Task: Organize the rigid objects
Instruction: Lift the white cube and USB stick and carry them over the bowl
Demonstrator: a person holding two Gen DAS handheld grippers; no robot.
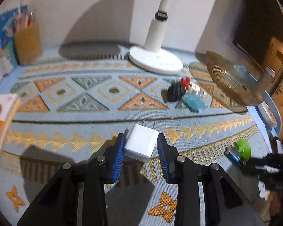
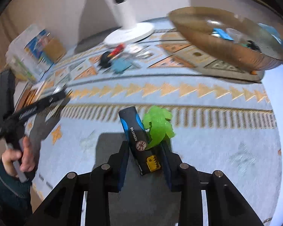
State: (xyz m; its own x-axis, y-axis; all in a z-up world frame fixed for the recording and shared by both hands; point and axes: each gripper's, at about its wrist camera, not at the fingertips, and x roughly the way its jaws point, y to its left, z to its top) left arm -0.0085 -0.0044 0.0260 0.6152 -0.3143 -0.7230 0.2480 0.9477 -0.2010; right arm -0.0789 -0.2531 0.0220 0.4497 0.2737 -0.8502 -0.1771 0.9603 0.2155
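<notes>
My left gripper [image 1: 141,148] is shut on a white plug charger [image 1: 141,143], prongs pointing away, held above the patterned blue cloth [image 1: 84,124]. My right gripper [image 2: 144,160] is shut on a black-and-blue lighter [image 2: 136,137] together with a green toy figure [image 2: 159,125]. The pair also shows in the left wrist view [image 1: 239,153]. A brown ribbed bowl [image 2: 224,43] at the right back holds a blue item and a dark item; it also shows in the left wrist view [image 1: 230,81]. A small pile [image 1: 186,94] of black, red, teal and clear items lies mid-table.
A white fan base and pole [image 1: 156,56] stand at the back centre. A woven holder with pens [image 1: 27,43] and books stand at the back left. A box [image 1: 1,111] sits at the left edge. A dark screen [image 1: 260,30] hangs at the right.
</notes>
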